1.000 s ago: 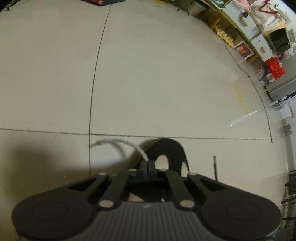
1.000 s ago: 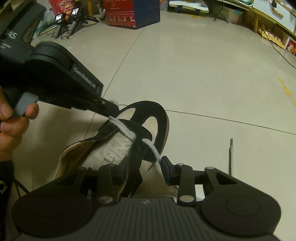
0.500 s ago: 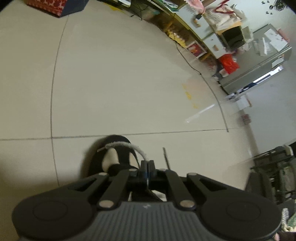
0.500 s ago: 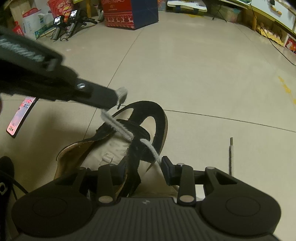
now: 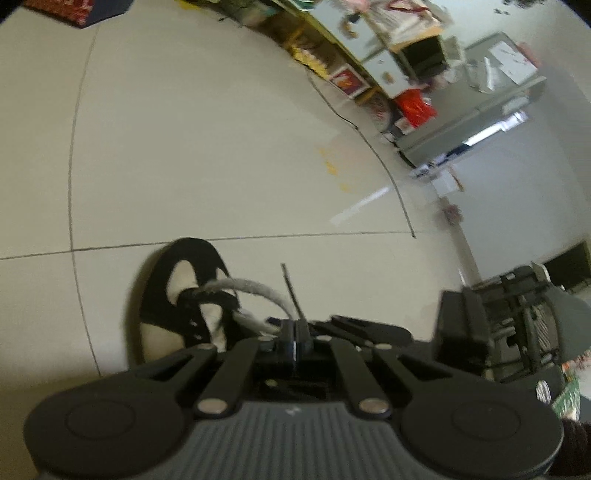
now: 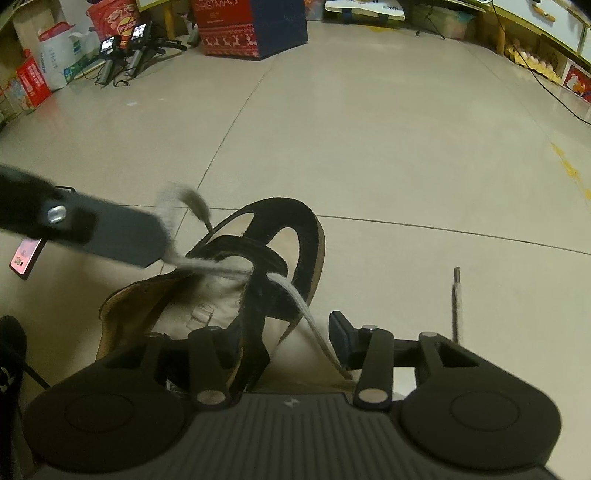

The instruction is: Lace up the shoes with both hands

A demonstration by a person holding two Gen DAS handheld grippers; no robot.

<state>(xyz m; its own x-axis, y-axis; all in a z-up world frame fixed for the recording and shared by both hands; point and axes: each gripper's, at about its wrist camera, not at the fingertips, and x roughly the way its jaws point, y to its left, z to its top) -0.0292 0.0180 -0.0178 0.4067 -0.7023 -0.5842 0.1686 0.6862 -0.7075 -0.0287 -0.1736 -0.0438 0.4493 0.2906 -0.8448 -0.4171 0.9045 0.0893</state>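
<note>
A black and cream shoe [image 6: 306,240] stands on the tiled floor, toe pointing away. A grey lace [image 6: 295,291] runs through its top eyelets. My left gripper [image 5: 295,328] is shut on that lace [image 5: 255,288], above the shoe [image 5: 155,288]. In the right wrist view it [image 6: 157,251] comes in from the left, with the lace end curling above its tip. My right gripper [image 6: 284,332] hovers over the shoe's tongue. Its jaws are opening, and the black eyelet flap and the lace lie loose between them. Another lace end [image 6: 457,295] lies on the floor to the right.
A pink phone [image 6: 26,258] lies on the floor at the left. A red and blue Christmas box [image 6: 255,33] and small tripods [image 6: 122,48] stand at the back. Shelves and a cabinet [image 5: 388,62] line the far wall. Open floor lies beyond the shoe.
My left gripper has risen and swung away from the shoe, drawing the lace out to the left. The right gripper's jaws have widened while it stayed over the shoe.
</note>
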